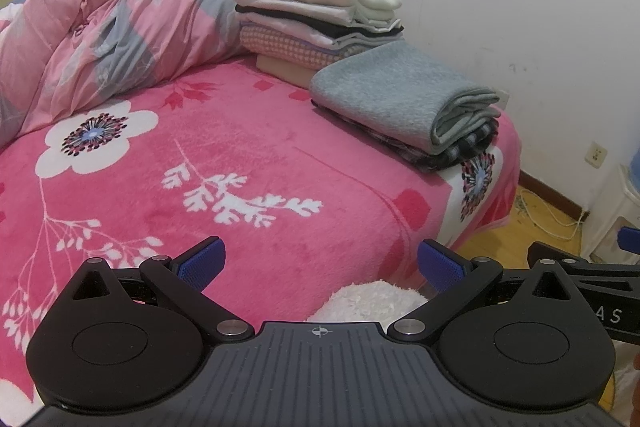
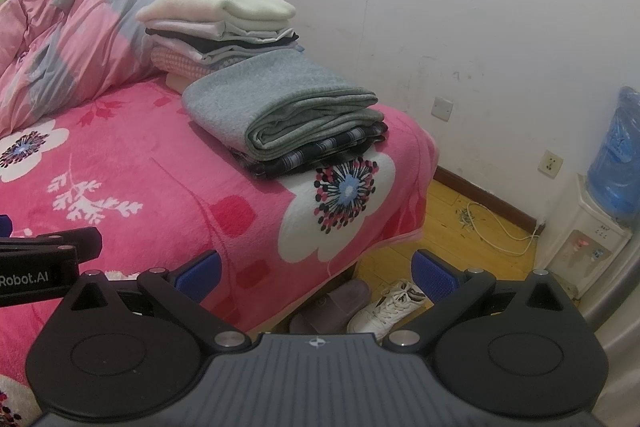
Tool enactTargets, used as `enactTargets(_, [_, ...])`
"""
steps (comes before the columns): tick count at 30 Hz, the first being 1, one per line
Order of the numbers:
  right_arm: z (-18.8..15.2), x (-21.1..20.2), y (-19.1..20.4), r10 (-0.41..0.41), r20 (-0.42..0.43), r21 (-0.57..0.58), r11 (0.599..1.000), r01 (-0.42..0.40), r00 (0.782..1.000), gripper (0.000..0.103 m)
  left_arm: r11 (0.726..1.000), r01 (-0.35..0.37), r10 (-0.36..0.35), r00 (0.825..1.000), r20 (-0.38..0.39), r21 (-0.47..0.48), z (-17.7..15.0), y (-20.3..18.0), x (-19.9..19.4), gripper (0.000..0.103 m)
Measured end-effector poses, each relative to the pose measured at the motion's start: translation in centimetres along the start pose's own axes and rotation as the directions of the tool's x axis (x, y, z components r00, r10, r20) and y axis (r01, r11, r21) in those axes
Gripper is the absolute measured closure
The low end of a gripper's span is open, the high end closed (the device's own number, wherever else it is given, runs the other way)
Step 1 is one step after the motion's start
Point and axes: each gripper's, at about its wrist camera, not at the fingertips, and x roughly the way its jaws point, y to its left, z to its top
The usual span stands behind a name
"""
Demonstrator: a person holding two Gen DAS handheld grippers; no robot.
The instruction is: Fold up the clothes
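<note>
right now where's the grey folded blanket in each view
Left wrist: grey blanket right of centre, on the bed's far corner.
Right wrist: grey blanket centre, upper half, closer.
Shared landmark: the taller clothes stack just behind it.

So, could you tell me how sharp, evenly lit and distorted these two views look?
Left wrist view: soft even light, no glare; the bed edge bows, corners vignetted; white fluffy item slightly blurred. Right wrist view: similar light, wall lines curve, folded grey towel is sharp.
</note>
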Motion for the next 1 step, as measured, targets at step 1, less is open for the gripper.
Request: enactTargets(1, [-0.03,0.01,0.0,0.0,0.0,0.001,1.0,0.0,1.0,0.0,1.0,-0.001,0.001,1.0,-0.002,-0.002,0.01,0.03,0.02,0.0])
